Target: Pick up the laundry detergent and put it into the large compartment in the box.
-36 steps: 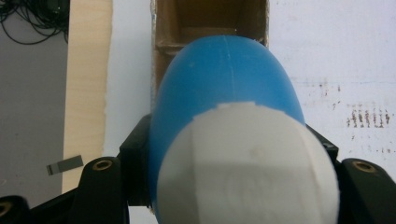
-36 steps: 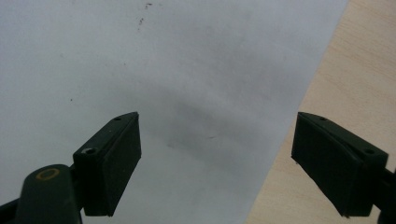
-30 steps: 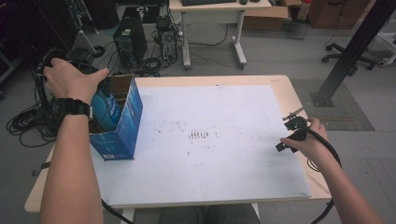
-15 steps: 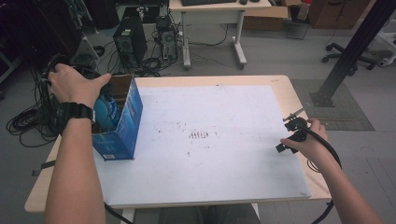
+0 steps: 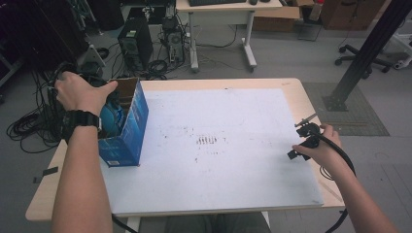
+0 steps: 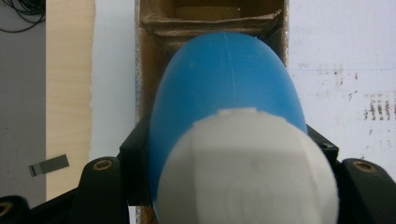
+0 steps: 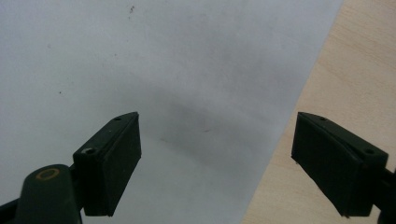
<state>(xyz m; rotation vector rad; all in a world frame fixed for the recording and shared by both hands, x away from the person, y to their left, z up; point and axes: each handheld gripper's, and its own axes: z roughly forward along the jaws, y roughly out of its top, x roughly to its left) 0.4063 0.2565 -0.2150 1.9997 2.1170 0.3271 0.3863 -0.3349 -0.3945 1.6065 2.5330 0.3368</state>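
A blue box (image 5: 130, 127) with an open cardboard top (image 6: 211, 19) stands on end at the left of the white sheet (image 5: 228, 121). My left gripper (image 6: 229, 161) is shut on a blue bottle (image 6: 224, 88) with a white cap (image 6: 247, 172), pointing it into the box's opening. From above, the person's left hand (image 5: 80, 92) covers that gripper, and the bottle (image 5: 112, 118) sits partly inside the box. My right gripper (image 7: 217, 140) stands open and holds nothing, hovering over the sheet's right edge. The high view puts it (image 5: 303, 138) near the table's right side.
The wooden table (image 5: 296, 90) shows bare strips left and right of the sheet. Dark smudges (image 5: 208, 141) mark the sheet's middle. A strip of tape (image 5: 42, 174) lies at the table's left edge. Cables, computer towers and a desk stand on the floor beyond.
The left hand has shifted slightly right, closer over the box, with the bottle still held. The right hand has not moved.
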